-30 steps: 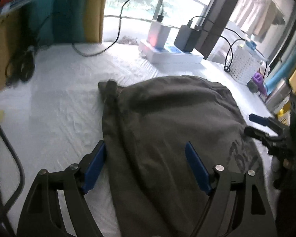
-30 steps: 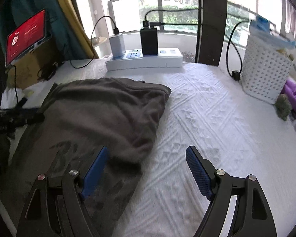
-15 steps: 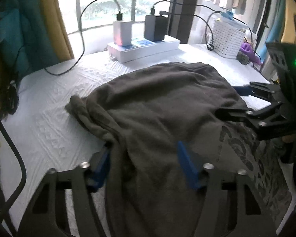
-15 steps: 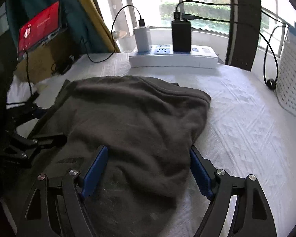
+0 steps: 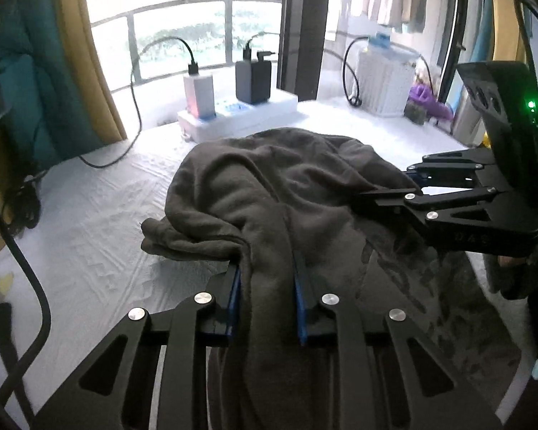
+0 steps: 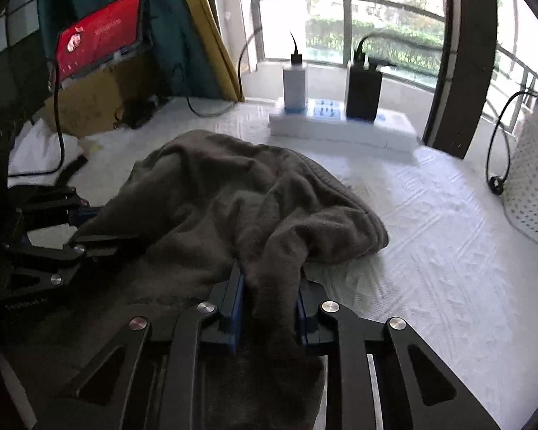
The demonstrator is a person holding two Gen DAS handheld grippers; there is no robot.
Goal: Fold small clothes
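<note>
I have both jaws pinched on near-edge folds of the soft, limp grey garment (image 5: 269, 193) heaped on the white counter (image 5: 89, 222) — light but floppy, best held at its corners — left gripper (image 5: 267, 286), right gripper (image 6: 270, 294).

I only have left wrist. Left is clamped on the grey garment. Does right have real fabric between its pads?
Observer: Yes. On right wrist, the right gripper is shut on a bunched fold of the grey garment.
Operator: Anything beyond its right edge?
Observer: Bare white bed cover, then a white perforated basket.
Operator: What's at far left? It's cropped for me.
Observer: A tablet with a red screen, propped above a cardboard box.
</note>
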